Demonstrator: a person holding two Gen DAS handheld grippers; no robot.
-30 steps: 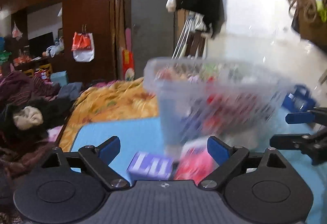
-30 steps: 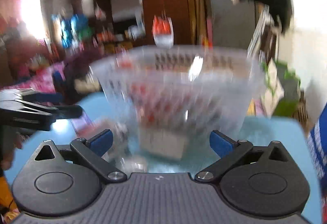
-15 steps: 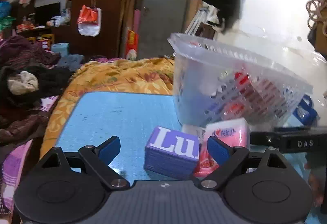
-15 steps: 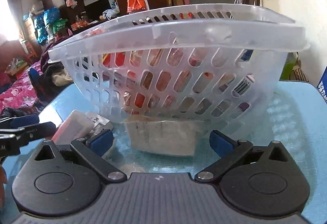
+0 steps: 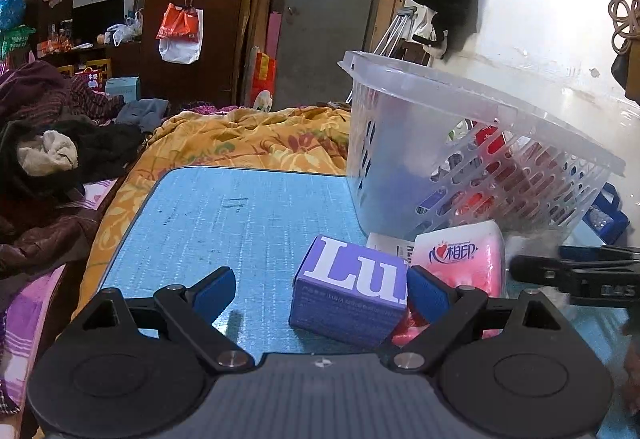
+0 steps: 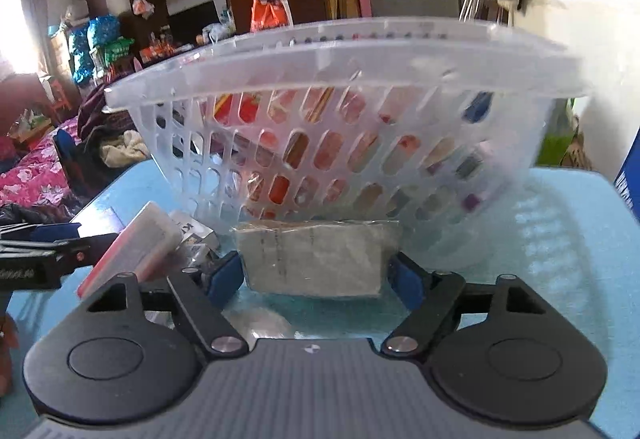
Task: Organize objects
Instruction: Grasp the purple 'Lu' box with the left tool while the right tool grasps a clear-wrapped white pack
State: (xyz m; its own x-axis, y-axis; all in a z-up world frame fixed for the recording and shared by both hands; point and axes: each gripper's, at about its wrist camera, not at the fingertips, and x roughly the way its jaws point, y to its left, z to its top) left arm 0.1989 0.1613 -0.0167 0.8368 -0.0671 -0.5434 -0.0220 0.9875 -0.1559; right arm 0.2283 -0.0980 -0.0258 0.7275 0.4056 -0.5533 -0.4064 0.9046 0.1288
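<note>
Right gripper [image 6: 316,275], jaws closing about the grey wrapped packet [image 6: 314,259]: its long axis lies crosswise between the pads, against the basket [image 6: 340,79] wall on the blue table [image 6: 560,239]. Left gripper [image 5: 320,287] stands wide open, empty; purple box [image 5: 350,295] touches its right pad.

One basket [image 5: 472,143] sits on one blue table [image 5: 240,215]. Outside the basket are one purple box [image 5: 348,295], one pink pack [image 5: 460,259], one grey pack [image 6: 316,259] and one small white box [image 5: 386,245]. There are two grippers: left [image 5: 320,285], right [image 6: 316,279].
</note>
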